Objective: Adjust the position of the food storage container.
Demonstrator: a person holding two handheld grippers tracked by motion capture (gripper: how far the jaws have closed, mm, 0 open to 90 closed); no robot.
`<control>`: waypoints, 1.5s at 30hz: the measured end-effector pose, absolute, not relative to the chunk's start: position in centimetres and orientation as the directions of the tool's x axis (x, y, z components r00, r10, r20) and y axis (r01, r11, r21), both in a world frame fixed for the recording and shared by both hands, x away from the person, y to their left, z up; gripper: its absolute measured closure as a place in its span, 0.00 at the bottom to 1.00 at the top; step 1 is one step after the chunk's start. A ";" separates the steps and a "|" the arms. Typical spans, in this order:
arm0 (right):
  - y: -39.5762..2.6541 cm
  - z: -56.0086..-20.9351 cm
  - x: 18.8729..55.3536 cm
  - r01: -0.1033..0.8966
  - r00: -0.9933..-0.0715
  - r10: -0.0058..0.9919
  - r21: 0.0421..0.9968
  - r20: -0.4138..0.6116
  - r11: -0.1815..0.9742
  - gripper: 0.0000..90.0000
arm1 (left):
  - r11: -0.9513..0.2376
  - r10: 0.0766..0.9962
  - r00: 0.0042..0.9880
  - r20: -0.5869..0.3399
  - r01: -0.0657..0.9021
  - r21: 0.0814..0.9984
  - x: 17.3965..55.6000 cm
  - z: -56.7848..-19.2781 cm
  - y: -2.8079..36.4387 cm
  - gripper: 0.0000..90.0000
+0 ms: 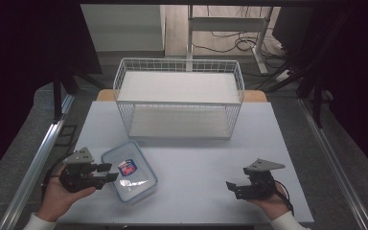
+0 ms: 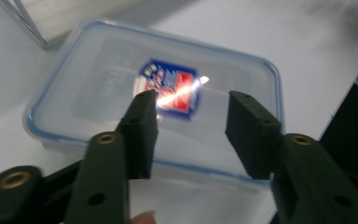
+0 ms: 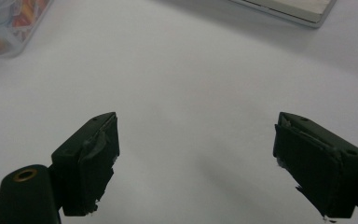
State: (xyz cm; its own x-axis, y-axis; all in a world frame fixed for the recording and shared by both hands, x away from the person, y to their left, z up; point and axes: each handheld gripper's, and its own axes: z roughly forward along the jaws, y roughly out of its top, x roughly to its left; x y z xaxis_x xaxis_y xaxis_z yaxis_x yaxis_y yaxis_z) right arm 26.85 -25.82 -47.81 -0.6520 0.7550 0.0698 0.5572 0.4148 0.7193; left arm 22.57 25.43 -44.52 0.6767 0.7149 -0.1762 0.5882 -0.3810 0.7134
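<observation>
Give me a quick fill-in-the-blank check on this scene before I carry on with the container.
1. The clear container has a lid with a ____ rim.
2. The white wire rack has ____ shelves.
3. The left gripper has its jaws over the container's ____.
4. The right gripper hangs with open jaws over bare ____.

Missing words: blue; two; lid; table

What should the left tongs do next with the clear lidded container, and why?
Probably close a little further on the near edge of the container. The left tongs sit at that edge with their jaws half open, and the pads do not press on it yet. The right tongs rest open over bare table, away from it.
</observation>
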 end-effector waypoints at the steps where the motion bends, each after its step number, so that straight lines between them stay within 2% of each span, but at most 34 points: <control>1: -25.8 -47.8 26.8 0.554 -0.652 0.755 0.722 0.067 0.415 0.16 | -0.392 0.709 0.682 -0.176 0.590 0.706 22.3 -44.6 25.4 0.67; 2: -25.8 -47.8 26.8 0.554 -0.652 0.755 0.722 0.067 0.415 0.16 | -0.406 0.703 0.690 -0.171 0.588 0.699 22.0 -44.7 25.4 0.67; 3: -25.7 -47.7 26.7 0.557 -0.651 0.757 0.718 0.064 0.418 0.16 | -0.422 0.692 0.700 -0.176 0.590 0.689 21.6 -45.0 25.5 0.76; 5: -25.6 -47.8 26.8 0.555 -0.651 0.756 0.720 0.064 0.417 0.16 | -0.439 0.679 0.710 -0.186 0.596 0.673 21.3 -45.3 25.5 0.87; 7: -25.6 -47.8 26.8 0.555 -0.651 0.756 0.719 0.063 0.418 0.16 | -0.458 0.672 0.718 -0.184 0.597 0.659 21.1 -45.6 25.5 0.91; 9: -25.5 -47.9 26.8 0.558 -0.651 0.756 0.716 0.067 0.418 0.16 | -0.489 0.669 0.724 -0.166 0.597 0.635 20.8 -46.0 25.5 0.99; 15: -25.5 -48.1 27.0 0.566 -0.645 0.761 0.707 0.061 0.423 0.16 | -0.562 0.660 0.739 -0.136 0.605 0.563 20.0 -47.9 24.9 1.00; 23: -25.4 -48.2 27.0 0.571 -0.639 0.767 0.702 0.054 0.426 0.17 | -0.613 0.644 0.756 -0.118 0.602 0.512 20.1 -49.5 22.8 1.00; 32: -25.5 -48.3 27.1 0.575 -0.636 0.769 0.700 0.057 0.424 0.17 | -0.595 0.626 0.759 -0.177 0.613 0.520 20.4 -50.2 21.2 1.00; 45: -25.5 -48.4 27.1 0.579 -0.643 0.763 0.695 0.066 0.427 0.17 | -0.605 0.626 0.767 -0.140 0.591 0.533 22.2 -50.3 17.3 1.00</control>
State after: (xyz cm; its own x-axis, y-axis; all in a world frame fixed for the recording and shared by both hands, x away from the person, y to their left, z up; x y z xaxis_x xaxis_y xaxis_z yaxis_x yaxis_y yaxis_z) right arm 27.06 -25.48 -48.36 -0.6430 0.7630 0.0661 0.5785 0.4273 0.6948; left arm 22.20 17.33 -50.25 0.7672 0.6259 -0.1399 0.5910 -0.6053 0.5332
